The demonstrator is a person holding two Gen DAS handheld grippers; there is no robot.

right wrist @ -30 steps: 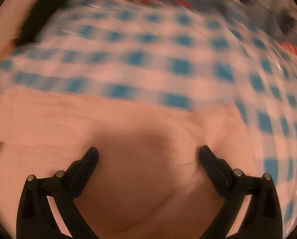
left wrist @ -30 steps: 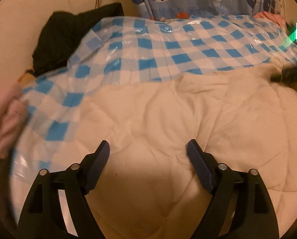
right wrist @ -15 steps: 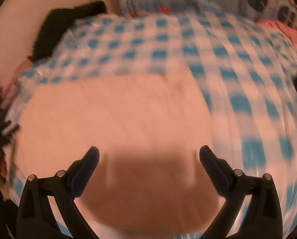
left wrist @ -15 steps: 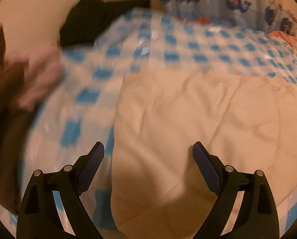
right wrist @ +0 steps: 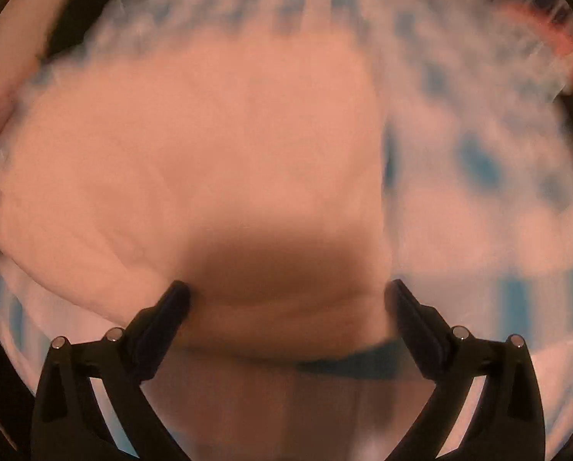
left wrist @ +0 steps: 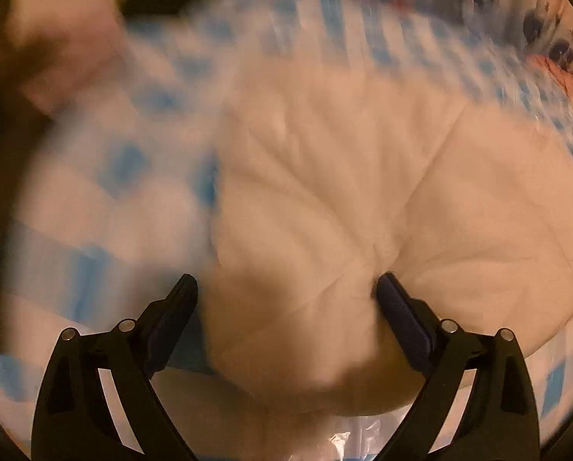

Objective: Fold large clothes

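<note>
In the left wrist view, the left gripper [left wrist: 286, 288] pointed steeply down at a cream-white quilted padded garment [left wrist: 382, 199] that lay bunched on a glossy blue-and-white checked plastic cover [left wrist: 106, 207]. Its two black fingers [left wrist: 398, 311] stood far apart and were opening at that moment. A rounded fold of the garment swelled up between them. The right-hand finger tip sat at a puckered seam where several stitched lines met, and the blur hid whether it touched the cloth. The left-hand finger tip was just beside the garment's edge, over the checked cover, and no pad pressed on the fabric. The garment filled the middle and right of this view, with the checked cover showing to the left, behind it and along the bottom edge. A pink-white blurred mass [left wrist: 60, 38] sat at upper left, too smeared to name. At upper right a patterned blue printed cloth [left wrist: 547, 27] could be made out.

In the right wrist view, the right gripper [right wrist: 286, 292] also looked down on the same garment [right wrist: 194, 146], which covered the left and middle of the picture. Its fingers [right wrist: 413, 315] were spread wide, with nothing pinched. A dark shadow [right wrist: 282, 265] lay on the cloth between them. The checked cover [right wrist: 490, 176] ran to the right and behind, heavily blurred.
</note>
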